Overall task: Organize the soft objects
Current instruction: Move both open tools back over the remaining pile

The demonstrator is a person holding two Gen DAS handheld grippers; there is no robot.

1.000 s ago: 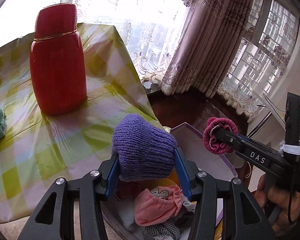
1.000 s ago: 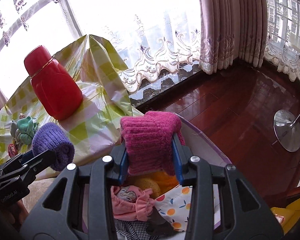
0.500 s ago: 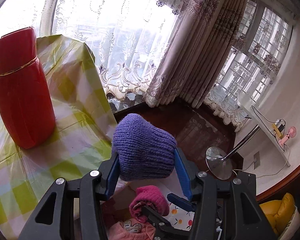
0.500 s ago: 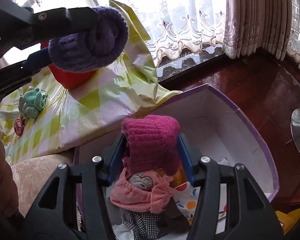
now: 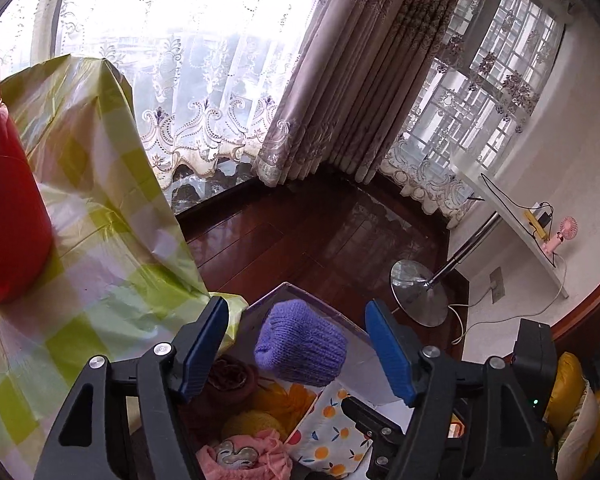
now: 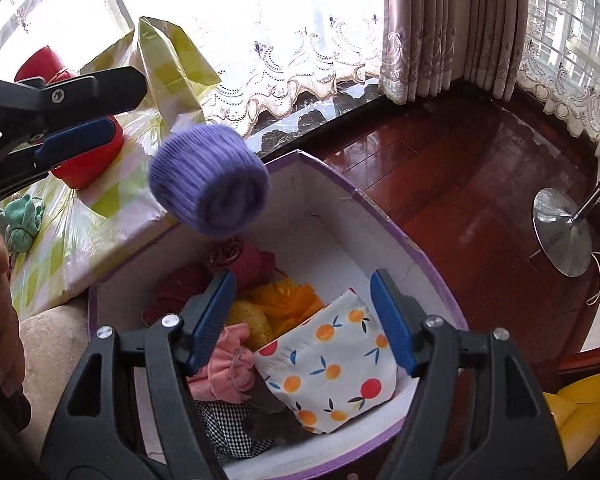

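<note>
Both grippers just let go: right gripper [image 6: 303,320] jaws apart over the purple-rimmed box [image 6: 384,216], nothing between them. Left gripper [image 5: 298,346] jaws spread too, purple knit roll [image 6: 210,179] loose just beyond its fingertips, above the box.

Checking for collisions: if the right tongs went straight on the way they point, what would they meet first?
Probably the fruit-print cloth atop the pile in the purple box; it fills the gap between the open right tongs. Depth is unclear.
</note>
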